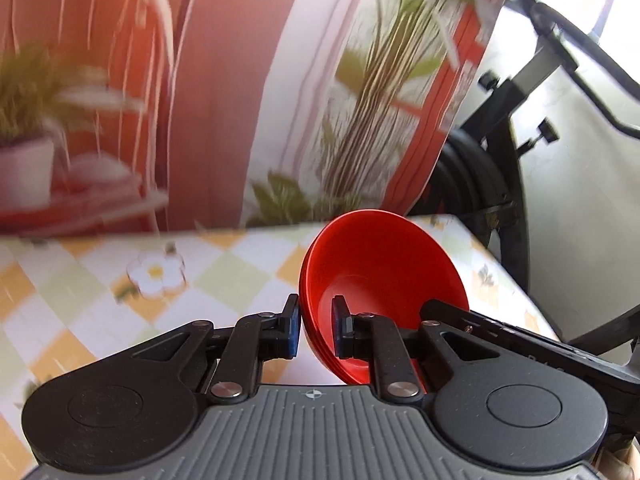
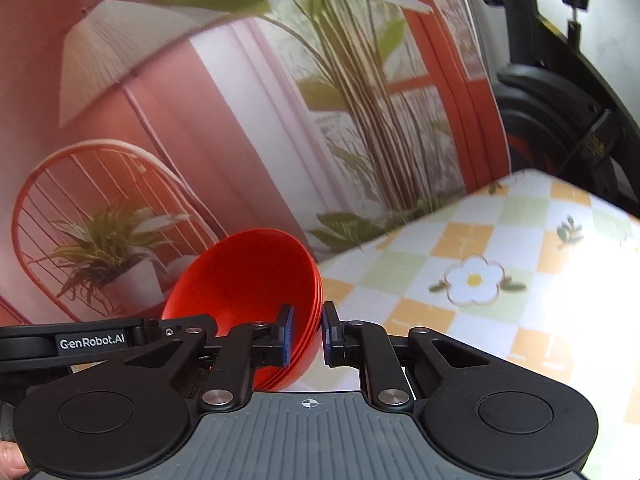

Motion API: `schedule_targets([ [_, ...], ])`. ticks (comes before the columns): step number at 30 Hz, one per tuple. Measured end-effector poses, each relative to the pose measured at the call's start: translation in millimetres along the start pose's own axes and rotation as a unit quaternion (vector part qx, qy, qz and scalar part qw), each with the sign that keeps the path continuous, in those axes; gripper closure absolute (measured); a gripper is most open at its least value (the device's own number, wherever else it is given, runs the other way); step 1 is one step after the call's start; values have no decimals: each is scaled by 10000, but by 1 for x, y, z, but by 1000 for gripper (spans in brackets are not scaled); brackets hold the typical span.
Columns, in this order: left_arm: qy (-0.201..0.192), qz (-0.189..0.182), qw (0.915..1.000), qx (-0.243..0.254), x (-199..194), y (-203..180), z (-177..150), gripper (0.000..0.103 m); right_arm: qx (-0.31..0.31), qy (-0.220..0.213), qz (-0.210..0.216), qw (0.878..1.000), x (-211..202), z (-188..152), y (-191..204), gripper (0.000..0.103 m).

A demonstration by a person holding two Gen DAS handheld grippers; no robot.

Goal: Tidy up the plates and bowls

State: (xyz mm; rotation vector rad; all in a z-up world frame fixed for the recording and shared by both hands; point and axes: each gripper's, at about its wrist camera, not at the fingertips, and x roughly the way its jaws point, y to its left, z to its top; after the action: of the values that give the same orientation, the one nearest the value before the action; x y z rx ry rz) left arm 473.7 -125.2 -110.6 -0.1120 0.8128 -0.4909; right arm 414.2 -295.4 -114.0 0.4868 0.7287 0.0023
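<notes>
The red bowls (image 1: 380, 276), a small nested stack that looked light, hard and slippery, sat low in the middle of both views, pinched at the rim by the left gripper (image 1: 316, 330) and the right gripper (image 2: 306, 334), above the checked table (image 2: 500, 240) farther back.

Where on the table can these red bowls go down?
Bare checkered tablecloth lies around the printed daisy, out to the far edge by the exercise bike. It is crowded only where both grippers pinch the red bowls.
</notes>
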Motion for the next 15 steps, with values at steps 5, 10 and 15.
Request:
schedule_targets([
  [5, -439, 2, 9990, -120, -40, -2, 20, 86, -202, -272, 222, 9992, -19, 23, 26, 89],
  [10, -730, 65, 9973, -79, -79, -6, 31, 86, -385, -471, 410, 9973, -43, 38, 53, 90],
  [15, -900, 78, 9959, -23, -118, -10, 37, 86, -483, -585, 570, 9955, -69, 46, 74, 90],
])
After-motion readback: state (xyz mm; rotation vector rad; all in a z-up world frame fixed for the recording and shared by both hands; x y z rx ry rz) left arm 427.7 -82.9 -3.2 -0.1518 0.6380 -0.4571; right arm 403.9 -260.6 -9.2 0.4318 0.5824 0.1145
